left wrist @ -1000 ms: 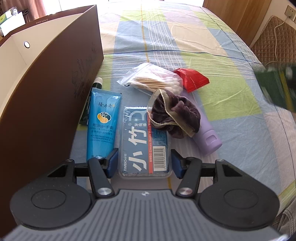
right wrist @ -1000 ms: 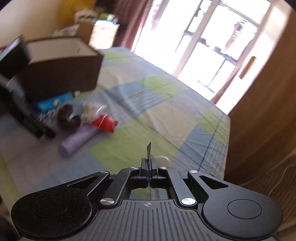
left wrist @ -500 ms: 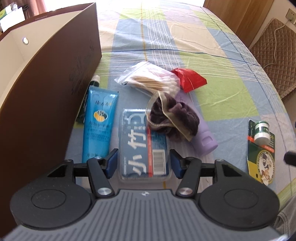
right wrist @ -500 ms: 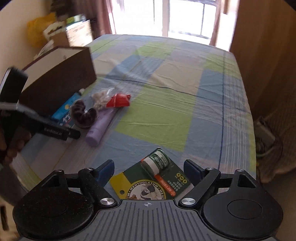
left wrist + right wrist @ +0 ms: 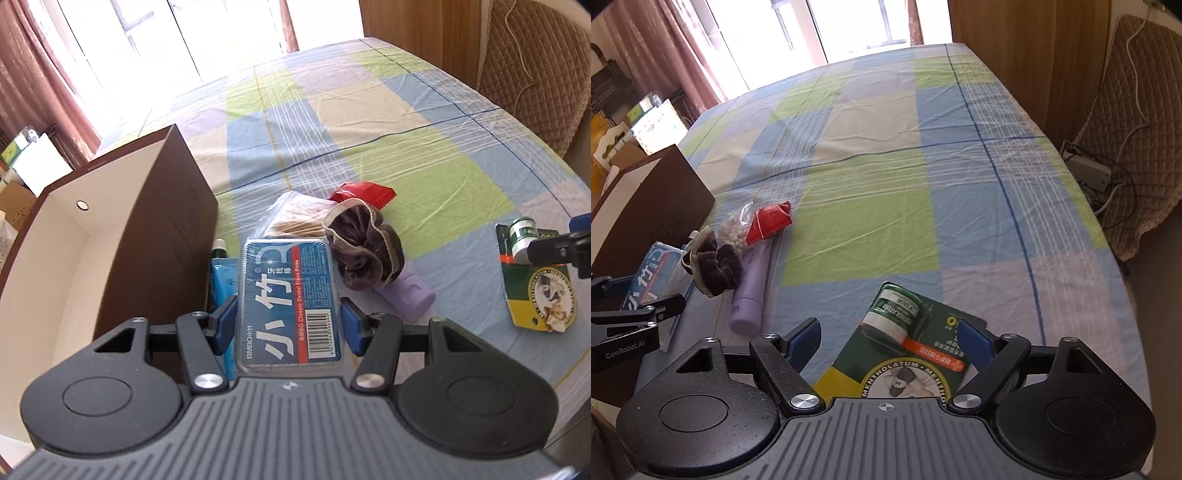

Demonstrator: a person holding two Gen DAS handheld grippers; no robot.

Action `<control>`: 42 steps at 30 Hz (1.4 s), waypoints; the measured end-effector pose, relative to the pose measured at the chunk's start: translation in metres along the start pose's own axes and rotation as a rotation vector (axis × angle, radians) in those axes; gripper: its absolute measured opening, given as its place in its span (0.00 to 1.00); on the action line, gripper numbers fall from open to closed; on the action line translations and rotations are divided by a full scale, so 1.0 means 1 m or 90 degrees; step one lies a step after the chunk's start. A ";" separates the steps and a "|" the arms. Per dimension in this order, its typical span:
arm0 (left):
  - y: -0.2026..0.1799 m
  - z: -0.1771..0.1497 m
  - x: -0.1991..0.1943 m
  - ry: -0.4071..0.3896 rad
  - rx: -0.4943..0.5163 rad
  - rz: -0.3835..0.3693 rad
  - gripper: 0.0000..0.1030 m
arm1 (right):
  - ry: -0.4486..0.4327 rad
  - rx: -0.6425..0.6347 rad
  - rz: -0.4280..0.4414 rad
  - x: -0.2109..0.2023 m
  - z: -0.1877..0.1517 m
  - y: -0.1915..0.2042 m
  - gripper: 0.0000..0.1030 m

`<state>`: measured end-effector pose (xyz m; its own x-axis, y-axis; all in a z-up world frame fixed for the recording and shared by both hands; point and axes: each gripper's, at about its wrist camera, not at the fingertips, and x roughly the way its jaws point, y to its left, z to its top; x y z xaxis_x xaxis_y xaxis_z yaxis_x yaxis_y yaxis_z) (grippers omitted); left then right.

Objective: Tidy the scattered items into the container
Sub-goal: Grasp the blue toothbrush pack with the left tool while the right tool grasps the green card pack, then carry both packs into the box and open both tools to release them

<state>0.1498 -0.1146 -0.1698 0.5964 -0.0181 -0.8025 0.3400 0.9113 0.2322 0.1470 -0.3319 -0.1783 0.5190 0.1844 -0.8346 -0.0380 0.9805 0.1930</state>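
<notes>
Left tool (image 5: 288, 325): clamped on the flat clear-lidded blue box of dental floss picks (image 5: 290, 299), now lifted off the checked bed sheet (image 5: 406, 155) and raised over the blue hand-cream tube (image 5: 223, 273); half a second ago still lying flat on the sheet.
Right tool (image 5: 888, 338): fingers spread wide, empty, straddling the green carded pack with the small green-and-white balm jar (image 5: 908, 332); that pack released onto the sheet within the last second.
Container: tall brown cardboard box with white inside (image 5: 74, 258), just left of the lifted picks, open top in reach.
Still scattered: purple tube (image 5: 410, 291), dark velvet scrunchie (image 5: 365, 251), bag of cotton swabs (image 5: 295, 218), red sachet (image 5: 364, 192).
Meaning: first item airborne, likely next a short swing left over the box rim; nothing visible inside yet.
</notes>
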 end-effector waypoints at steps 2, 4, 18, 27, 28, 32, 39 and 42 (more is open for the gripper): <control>0.003 0.000 -0.002 0.003 -0.013 -0.007 0.51 | -0.004 0.002 -0.007 0.005 -0.002 0.002 0.80; 0.006 0.001 -0.005 0.001 -0.021 -0.012 0.51 | -0.002 0.007 -0.015 0.012 -0.001 0.002 0.65; 0.034 0.017 -0.050 -0.056 -0.058 -0.018 0.51 | -0.026 -0.030 -0.023 0.020 0.001 0.008 0.35; 0.078 0.017 -0.084 -0.097 -0.108 -0.014 0.51 | -0.072 -0.076 0.072 -0.019 0.031 0.046 0.36; 0.086 0.016 -0.087 -0.100 -0.114 -0.009 0.51 | -0.076 -0.089 0.087 -0.022 0.035 0.054 0.36; 0.121 0.010 -0.098 -0.111 -0.141 0.012 0.51 | -0.086 -0.157 0.158 -0.035 0.048 0.094 0.36; 0.189 -0.007 -0.099 -0.108 -0.168 0.044 0.51 | -0.108 -0.290 0.295 -0.047 0.075 0.182 0.36; 0.214 -0.013 -0.091 -0.096 -0.179 0.051 0.51 | -0.125 -0.358 0.339 -0.047 0.082 0.227 0.36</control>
<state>0.1592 0.0873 -0.0539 0.7213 0.0171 -0.6924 0.0857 0.9898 0.1137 0.1842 -0.1239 -0.0527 0.4491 0.6741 -0.5865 -0.7211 0.6610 0.2076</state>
